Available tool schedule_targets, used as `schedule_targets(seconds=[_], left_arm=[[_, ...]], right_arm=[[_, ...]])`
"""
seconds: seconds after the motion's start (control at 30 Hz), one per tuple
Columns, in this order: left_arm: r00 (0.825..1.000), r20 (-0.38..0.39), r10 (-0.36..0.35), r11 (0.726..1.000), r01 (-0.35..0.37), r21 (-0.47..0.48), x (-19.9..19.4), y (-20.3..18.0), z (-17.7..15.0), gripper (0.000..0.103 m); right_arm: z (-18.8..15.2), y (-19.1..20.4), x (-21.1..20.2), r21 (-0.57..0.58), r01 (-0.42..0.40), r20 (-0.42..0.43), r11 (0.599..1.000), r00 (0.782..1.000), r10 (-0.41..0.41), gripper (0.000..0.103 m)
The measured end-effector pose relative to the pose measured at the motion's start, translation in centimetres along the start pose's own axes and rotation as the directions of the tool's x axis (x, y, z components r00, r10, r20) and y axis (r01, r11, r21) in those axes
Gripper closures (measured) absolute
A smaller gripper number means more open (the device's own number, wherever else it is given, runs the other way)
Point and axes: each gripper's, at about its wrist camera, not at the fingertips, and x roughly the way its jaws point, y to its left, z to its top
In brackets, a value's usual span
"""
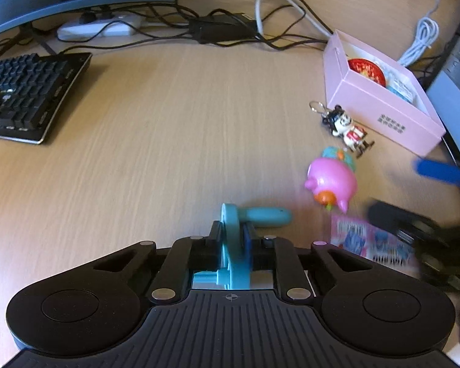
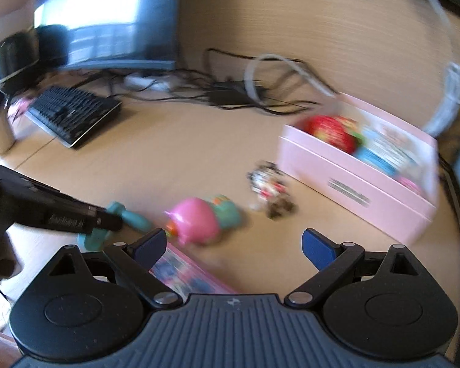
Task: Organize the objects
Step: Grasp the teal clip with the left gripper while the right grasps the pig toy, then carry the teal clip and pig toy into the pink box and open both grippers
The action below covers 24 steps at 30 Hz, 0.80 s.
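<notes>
My left gripper (image 1: 233,239) is shut on a teal plastic toy (image 1: 234,254) with a disc and a handle sticking right; it also shows in the right wrist view (image 2: 128,216). A pink pig toy (image 1: 332,184) lies to the right, with a small teal toy (image 1: 346,156) behind it and a figure keychain (image 1: 348,128) beyond. The open pink box (image 1: 392,116) holds a red round item (image 1: 366,70) and other things. My right gripper (image 2: 233,247) is open and empty, above a pink picture card (image 2: 187,273), near the pig (image 2: 196,219).
A black keyboard (image 1: 24,95) lies at the left. A monitor base, a power strip (image 1: 98,27), a black adapter (image 1: 220,27) and tangled cables line the back of the wooden desk (image 1: 168,138). A white cable (image 1: 420,36) coils behind the box.
</notes>
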Motion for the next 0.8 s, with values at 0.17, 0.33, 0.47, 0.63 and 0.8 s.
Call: schedule_targets(seconds=[0.17, 0.33, 0.47, 0.63, 0.8], left_arm=[[0.999, 0.021, -0.038, 0.999, 0.037, 0.035, -2.0, 1.3, -0.5, 0.092], [0.997, 0.042, -0.069, 0.993, 0.065, 0.102, -3.8, 2.1, -0.8, 0.092], [0.990, 0.033, -0.135, 0.982, 0.129, 0.141, -5.2, 2.2, -0.4, 0.092], [0.963, 0.048, -0.264, 0.938, 0.244, 0.247, -7.3, -0.1, 2.3, 0.092], [0.905, 0.131, -0.404, 0.887, 0.353, 0.299, -6.6, -5.2, 9.4, 0.092]], right_arm=[[1.7, 2.3, 5.0, -0.057, -0.027, -0.075, 0.998, 0.997, 0.023, 0.007], [2.2, 3.2, 6.9, -0.062, -0.017, -0.125, 0.998, 0.992, 0.010, 0.036], [1.9, 3.1, 3.9, -0.059, -0.004, -0.085, 0.998, 0.996, -0.001, 0.036], [0.7, 1.5, -1.7, 0.008, 0.032, -0.070, 0.999, 0.997, -0.032, 0.036], [-0.7, -1.7, -6.3, 0.121, 0.129, -0.042, 0.984, 0.991, -0.125, 0.036]])
